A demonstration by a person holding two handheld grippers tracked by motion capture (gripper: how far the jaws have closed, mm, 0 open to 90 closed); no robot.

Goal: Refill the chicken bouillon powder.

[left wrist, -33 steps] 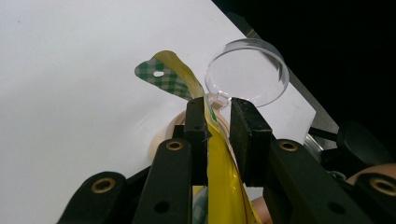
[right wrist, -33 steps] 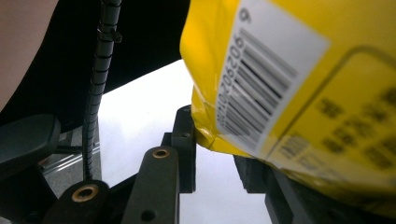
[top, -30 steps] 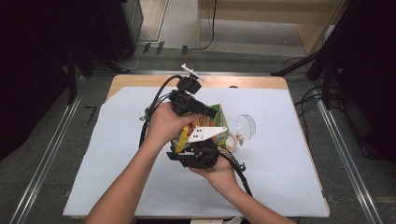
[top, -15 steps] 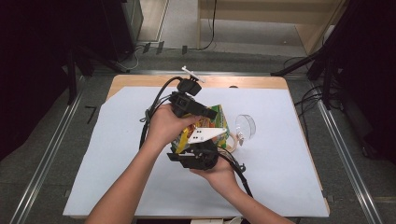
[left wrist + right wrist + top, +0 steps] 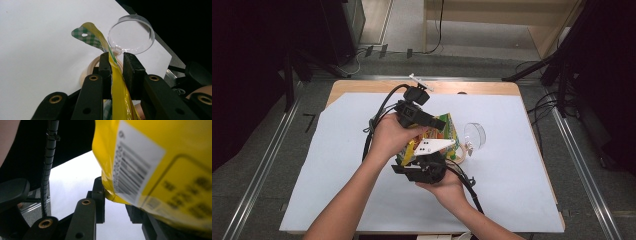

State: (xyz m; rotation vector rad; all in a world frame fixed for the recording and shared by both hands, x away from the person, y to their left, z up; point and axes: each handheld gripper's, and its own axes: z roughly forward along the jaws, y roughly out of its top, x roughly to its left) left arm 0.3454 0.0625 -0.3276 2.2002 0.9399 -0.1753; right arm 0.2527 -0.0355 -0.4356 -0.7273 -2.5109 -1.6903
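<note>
A yellow snack bag (image 5: 446,131) with a green-checked top edge hangs above the middle of the white table sheet, held between both grippers. My left gripper (image 5: 439,123) comes in from the left and is shut on the upper part of the bag (image 5: 117,82); its jaws (image 5: 115,67) stand on either side of the foil. My right gripper (image 5: 428,159), with a white three-cornered plate on top, sits below and nearer the person. In the right gripper view the barcode corner of the bag (image 5: 140,170) lies between that gripper's jaws (image 5: 116,203).
A clear round plastic cup (image 5: 475,135) lies on its side just right of the bag, also seen as the cup (image 5: 131,35). A pale ring (image 5: 86,71) lies under the bag. The white sheet (image 5: 337,150) covers a wooden table; cables trail from both grippers.
</note>
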